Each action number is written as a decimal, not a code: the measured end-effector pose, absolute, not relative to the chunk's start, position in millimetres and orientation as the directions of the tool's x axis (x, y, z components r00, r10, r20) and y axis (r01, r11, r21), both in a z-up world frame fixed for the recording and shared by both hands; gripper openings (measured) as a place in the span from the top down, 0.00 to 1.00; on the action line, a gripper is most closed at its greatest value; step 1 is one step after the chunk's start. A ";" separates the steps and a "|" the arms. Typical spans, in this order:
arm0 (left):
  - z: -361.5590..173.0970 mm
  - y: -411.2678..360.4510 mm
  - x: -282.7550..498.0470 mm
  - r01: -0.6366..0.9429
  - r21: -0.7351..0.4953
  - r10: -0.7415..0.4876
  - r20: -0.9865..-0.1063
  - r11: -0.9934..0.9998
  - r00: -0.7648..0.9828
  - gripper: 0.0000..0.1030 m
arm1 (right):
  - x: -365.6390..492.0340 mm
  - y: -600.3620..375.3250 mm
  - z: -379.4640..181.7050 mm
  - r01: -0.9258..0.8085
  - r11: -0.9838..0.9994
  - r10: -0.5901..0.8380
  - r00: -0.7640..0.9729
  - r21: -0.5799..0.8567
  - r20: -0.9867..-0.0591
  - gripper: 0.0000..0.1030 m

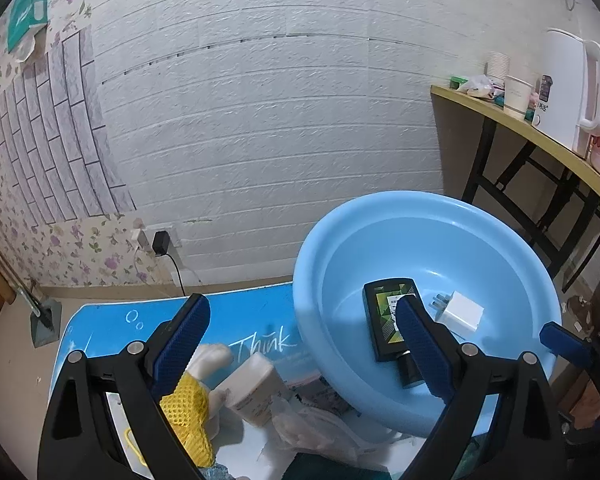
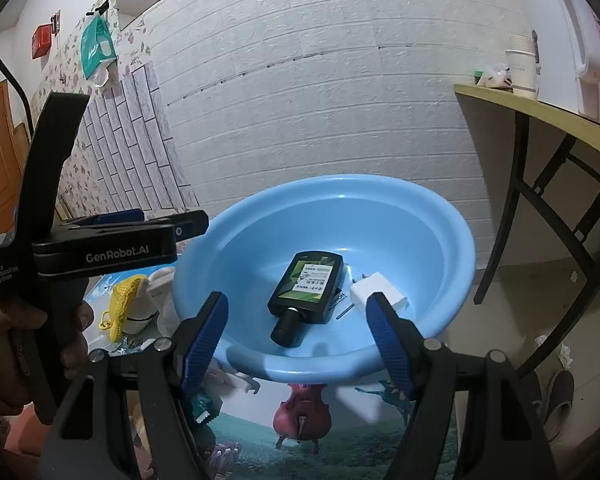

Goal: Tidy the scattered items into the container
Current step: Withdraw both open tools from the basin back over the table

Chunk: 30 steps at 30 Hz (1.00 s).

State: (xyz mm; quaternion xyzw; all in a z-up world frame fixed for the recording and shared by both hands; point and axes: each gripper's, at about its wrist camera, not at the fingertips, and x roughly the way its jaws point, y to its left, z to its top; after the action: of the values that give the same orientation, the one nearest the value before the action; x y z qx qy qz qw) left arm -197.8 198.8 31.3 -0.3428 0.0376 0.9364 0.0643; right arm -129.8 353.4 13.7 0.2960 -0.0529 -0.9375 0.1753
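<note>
A light blue basin (image 1: 380, 240) (image 2: 380, 200) stands on the picture-printed table and holds a black bottle with a green label (image 1: 388, 320) (image 2: 306, 284) and a white plug adapter (image 1: 462, 314) (image 2: 380, 290). My left gripper (image 1: 300, 340) is open and empty, above a white squeeze tube (image 1: 252, 392), a yellow mesh item (image 1: 188, 412) (image 2: 120, 304) and crumpled clear plastic (image 1: 320, 428) to the basin's left. My right gripper (image 2: 300, 320) is open and empty, above the basin's near rim. The left gripper's body (image 2: 100, 248) shows in the right wrist view.
A side table (image 1: 540, 136) (image 2: 540, 112) at the right carries a white kettle (image 1: 568, 88) and paper cups (image 1: 516, 96). The white brick-pattern wall is behind. A charger (image 1: 162, 242) is plugged in low on the wall. A slipper (image 2: 558, 404) lies on the floor.
</note>
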 end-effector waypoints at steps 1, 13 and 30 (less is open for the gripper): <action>31.3 197.9 -197.1 -0.146 0.025 0.096 -0.646 -0.989 -0.757 0.09 | -129.6 353.7 14.0 0.294 -0.934 -0.356 -0.765 0.201 -0.537 0.30; 47.5 169.1 -168.5 -0.157 -0.014 0.132 -0.622 -0.987 -0.772 0.09 | -111.3 346.3 27.0 0.280 -0.944 -0.329 -0.771 0.174 -0.545 0.31; 51.8 68.3 -92.1 -0.081 -0.005 0.068 -0.611 -0.997 -0.789 0.01 | -43.5 277.2 55.7 0.324 -0.939 -0.331 -0.760 0.115 -0.559 0.30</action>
State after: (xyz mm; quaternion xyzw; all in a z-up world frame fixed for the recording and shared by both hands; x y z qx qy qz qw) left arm -92.1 68.3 51.8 -0.3224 0.0106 0.9457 0.0393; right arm -43.5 277.2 55.7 0.2993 -0.0058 -0.9381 0.1744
